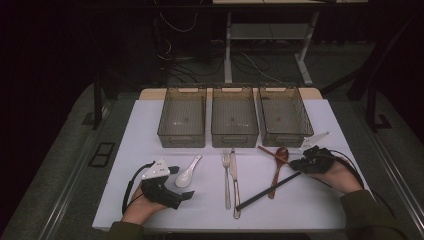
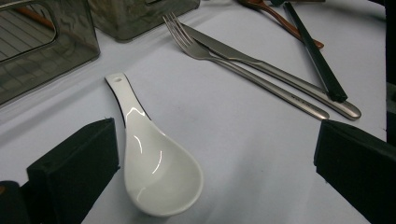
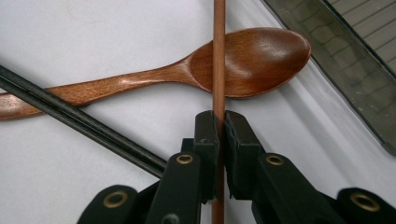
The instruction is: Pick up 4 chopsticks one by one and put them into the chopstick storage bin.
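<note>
While the left gripper (image 1: 184,196) rests low on the white table (image 1: 310,200) with its jaws spread wide and empty, the white soup spoon (image 2: 154,163) lies between them in the left gripper view, touching neither pad. The right gripper (image 3: 219,126) has its jaws pressed together on a thin brown chopstick (image 3: 218,56), which runs straight up from the pads and crosses over the bowl of a wooden spoon (image 3: 252,56). A pair of black chopsticks (image 3: 79,121) lies slantwise across the wooden spoon's handle, just beside the right gripper. Near the table's middle, a fork (image 1: 226,175) and a knife (image 1: 234,180) lie side by side, handles toward the person. Three clear bins (image 1: 234,117) stand in a row along the far edge. In the high view each gripper sits in a hand (image 1: 137,210) at the near corners.
</note>
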A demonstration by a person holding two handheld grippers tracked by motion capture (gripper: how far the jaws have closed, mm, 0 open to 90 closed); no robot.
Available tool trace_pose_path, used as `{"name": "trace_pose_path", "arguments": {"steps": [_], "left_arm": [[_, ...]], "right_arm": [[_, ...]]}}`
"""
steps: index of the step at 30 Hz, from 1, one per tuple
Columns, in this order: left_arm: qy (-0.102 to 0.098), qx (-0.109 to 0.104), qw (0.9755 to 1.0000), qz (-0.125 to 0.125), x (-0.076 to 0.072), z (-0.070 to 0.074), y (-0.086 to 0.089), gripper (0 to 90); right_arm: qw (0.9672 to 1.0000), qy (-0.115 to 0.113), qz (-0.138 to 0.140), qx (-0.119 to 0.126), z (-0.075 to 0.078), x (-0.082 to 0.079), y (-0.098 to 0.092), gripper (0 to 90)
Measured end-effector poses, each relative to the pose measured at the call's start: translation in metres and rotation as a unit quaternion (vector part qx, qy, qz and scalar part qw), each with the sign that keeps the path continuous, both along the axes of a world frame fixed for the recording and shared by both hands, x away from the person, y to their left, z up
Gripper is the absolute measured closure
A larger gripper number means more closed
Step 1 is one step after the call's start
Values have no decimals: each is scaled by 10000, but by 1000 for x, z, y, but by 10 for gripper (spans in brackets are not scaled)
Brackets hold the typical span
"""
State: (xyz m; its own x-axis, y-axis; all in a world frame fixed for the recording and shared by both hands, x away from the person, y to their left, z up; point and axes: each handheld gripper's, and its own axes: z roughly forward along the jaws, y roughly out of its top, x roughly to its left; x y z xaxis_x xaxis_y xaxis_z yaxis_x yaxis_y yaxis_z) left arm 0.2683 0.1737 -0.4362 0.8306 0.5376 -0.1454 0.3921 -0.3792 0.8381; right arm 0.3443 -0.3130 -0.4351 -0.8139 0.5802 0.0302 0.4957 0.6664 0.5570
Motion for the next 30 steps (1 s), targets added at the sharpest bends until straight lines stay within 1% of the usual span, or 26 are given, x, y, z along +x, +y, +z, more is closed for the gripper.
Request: {"name": "trace_pose_path", "arguments": {"steps": [5, 15, 19, 21, 30], "left_arm": [[-1, 2, 10000, -4, 0, 0, 0, 0], [-7, 3, 10000, -1, 0, 0, 0, 0], [-7, 0, 10000, 0, 0, 0, 0, 0], [-7, 7, 10000, -7, 0, 0, 0, 0], [-2, 14, 10000, -8, 0, 0, -1, 0]], "right_arm": [[10000, 8, -9, 75, 1, 0, -2, 838], [9996, -57, -80, 258, 8, 0, -7, 839], [9992, -86, -77, 384, 11, -1, -9, 839], [9991, -128, -76, 394, 14, -1, -9, 838], [9980, -195, -28, 593, 21, -3, -7, 839]]}}
